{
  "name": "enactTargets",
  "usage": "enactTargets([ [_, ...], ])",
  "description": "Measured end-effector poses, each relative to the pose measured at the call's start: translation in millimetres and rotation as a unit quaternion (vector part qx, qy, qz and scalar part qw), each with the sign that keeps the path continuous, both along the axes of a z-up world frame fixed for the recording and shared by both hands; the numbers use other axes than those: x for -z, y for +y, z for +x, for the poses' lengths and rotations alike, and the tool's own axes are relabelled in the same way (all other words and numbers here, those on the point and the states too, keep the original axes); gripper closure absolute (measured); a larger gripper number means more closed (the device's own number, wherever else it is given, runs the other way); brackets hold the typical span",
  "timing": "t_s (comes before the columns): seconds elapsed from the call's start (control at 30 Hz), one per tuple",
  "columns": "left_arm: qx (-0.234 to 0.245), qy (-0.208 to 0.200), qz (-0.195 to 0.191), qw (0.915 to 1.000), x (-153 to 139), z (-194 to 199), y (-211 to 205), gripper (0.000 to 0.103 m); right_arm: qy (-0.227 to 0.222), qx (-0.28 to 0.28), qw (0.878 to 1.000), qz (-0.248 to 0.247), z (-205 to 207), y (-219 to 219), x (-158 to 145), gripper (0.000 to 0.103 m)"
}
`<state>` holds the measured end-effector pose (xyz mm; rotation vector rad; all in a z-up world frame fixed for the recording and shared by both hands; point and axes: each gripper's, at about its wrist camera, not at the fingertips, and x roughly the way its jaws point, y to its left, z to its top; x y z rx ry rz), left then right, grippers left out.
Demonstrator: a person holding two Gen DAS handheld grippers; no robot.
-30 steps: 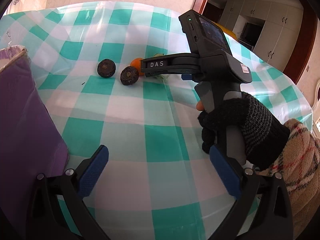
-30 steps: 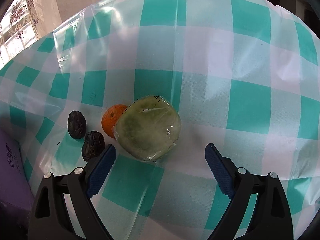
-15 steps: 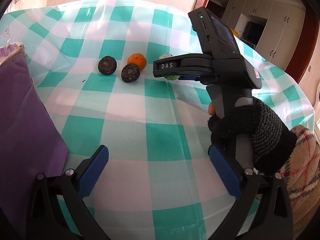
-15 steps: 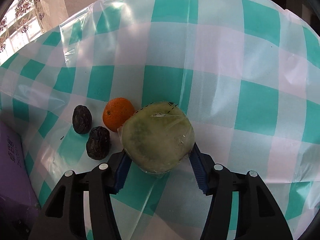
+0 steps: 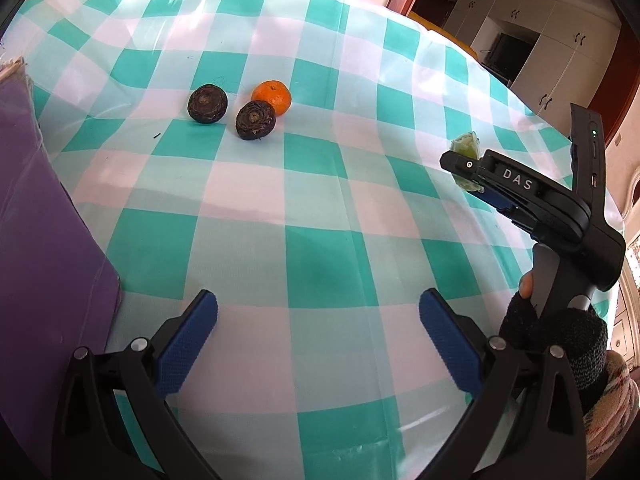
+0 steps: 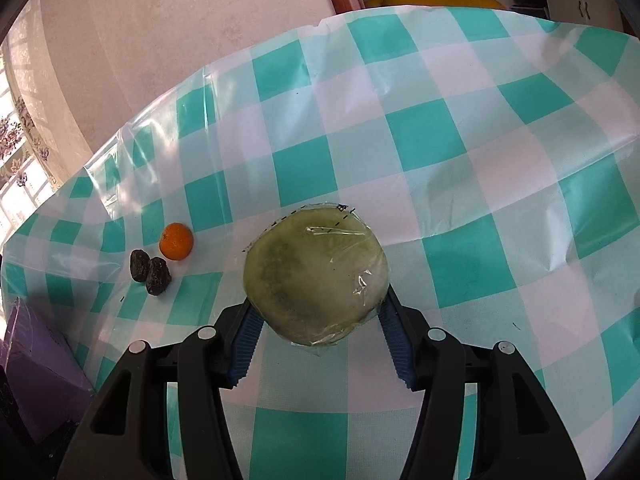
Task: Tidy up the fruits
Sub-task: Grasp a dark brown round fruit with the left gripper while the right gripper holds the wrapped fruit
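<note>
My right gripper (image 6: 318, 320) is shut on a green fruit half wrapped in clear film (image 6: 316, 274), held just above the checked tablecloth. In the left wrist view the same right gripper (image 5: 468, 172) sits at the right, a gloved hand (image 5: 560, 340) on its handle, with a sliver of the wrapped green fruit (image 5: 466, 146) showing past its fingers. An orange tangerine (image 5: 273, 97) and two dark wrinkled fruits (image 5: 208, 103) (image 5: 255, 120) lie together at the far left of the table. My left gripper (image 5: 318, 340) hovers open over the cloth, nothing between its fingers.
A purple box (image 5: 36, 240) stands at the left edge, also seen low left in the right wrist view as the purple box (image 6: 36, 364). The teal and white tablecloth (image 5: 320, 200) covers a round table whose edge curves behind the fruits. Cabinets (image 5: 552, 36) stand beyond.
My right gripper closed on the wrapped green fruit and carried it to the right, away from the tangerine and dark fruits. The left gripper stayed where it was, open.
</note>
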<state>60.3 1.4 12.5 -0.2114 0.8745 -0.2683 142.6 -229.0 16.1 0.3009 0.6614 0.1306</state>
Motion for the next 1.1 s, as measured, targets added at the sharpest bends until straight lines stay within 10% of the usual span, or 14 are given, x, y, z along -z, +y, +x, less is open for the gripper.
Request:
enactTargets([
  [0.23, -0.058, 0.004, -0.039, 0.9975, -3, 33, 7, 0.002, 0.004, -0.011, 1.000, 0.015, 2, -3, 0, 0.048],
  [0.6, -0.114, -0.024, 0.042, 0.9922, -13, 98, 8, 0.008, 0.008, -0.017, 1.000, 0.017, 2, -3, 1, 0.048],
  [1.1, -0.121, 0.003, 0.094, 0.9881, -6, 167, 0, 0.067, 0.013, -0.017, 1.000, 0.017, 4, -3, 2, 0.047],
])
